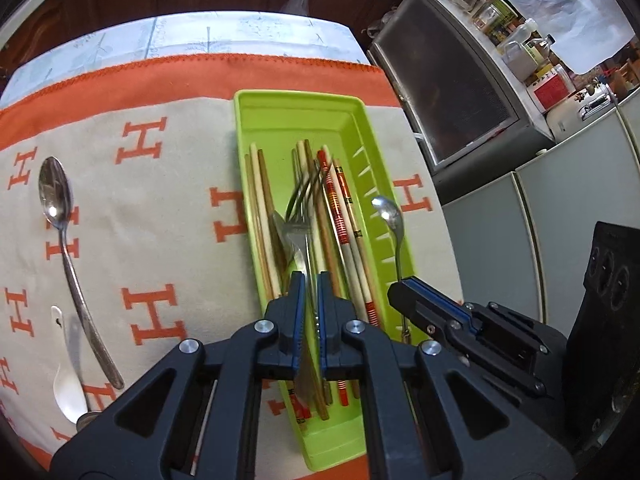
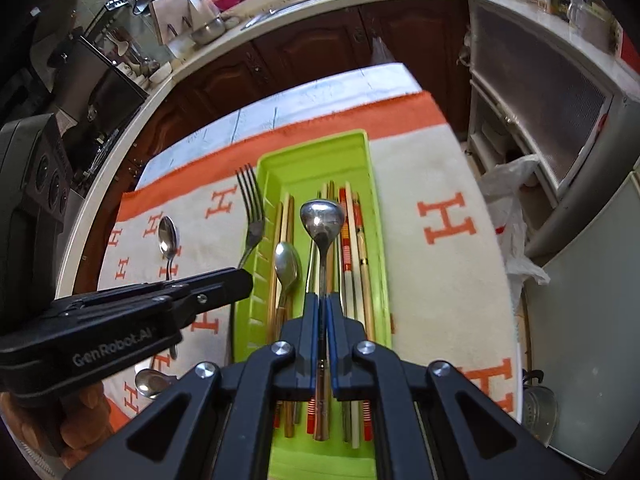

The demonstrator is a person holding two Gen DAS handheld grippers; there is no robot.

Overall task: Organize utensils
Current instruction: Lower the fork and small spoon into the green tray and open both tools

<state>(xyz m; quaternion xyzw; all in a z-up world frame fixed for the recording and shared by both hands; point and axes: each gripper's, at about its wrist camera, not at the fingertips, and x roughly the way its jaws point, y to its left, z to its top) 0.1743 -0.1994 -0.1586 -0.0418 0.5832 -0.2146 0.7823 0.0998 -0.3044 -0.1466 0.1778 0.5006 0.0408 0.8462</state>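
A lime-green tray lies on the H-patterned cloth and holds several chopsticks and a spoon. My left gripper is shut on a metal fork, held above the tray; the fork also shows in the right wrist view. My right gripper is shut on a metal spoon, held over the tray; that spoon also shows in the left wrist view. A metal spoon and a white spoon lie on the cloth left of the tray.
Another metal spoon bowl lies on the cloth near the front left. Dark wooden cabinets stand beyond the table. A grey cabinet and a white plastic bag are at the right.
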